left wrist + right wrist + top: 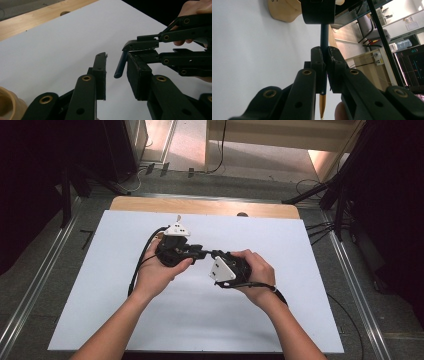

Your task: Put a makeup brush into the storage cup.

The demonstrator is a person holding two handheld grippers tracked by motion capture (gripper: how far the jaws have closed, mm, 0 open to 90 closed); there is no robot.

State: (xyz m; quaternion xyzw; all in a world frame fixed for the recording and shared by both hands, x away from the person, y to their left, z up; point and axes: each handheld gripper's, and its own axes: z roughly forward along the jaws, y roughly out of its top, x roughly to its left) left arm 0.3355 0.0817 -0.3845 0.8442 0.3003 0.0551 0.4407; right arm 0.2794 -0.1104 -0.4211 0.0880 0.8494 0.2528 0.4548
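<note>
Both grippers meet tip to tip above the middle of the white table top. My right gripper is shut on a thin dark blue pen, whose orange end sticks out behind the jaws. In the left gripper view the pen's rounded blue end stands between the jaws of my left gripper. It lies close to the right-hand jaw and apart from the left-hand one. The right gripper comes in from the right, clamped on the pen. My left gripper is open.
A wooden strip borders the table's far edge. Cables trail from both grippers over the white surface. Dark stands and metal rails flank the table. A tan rounded thing sits at the lower left of the left gripper view.
</note>
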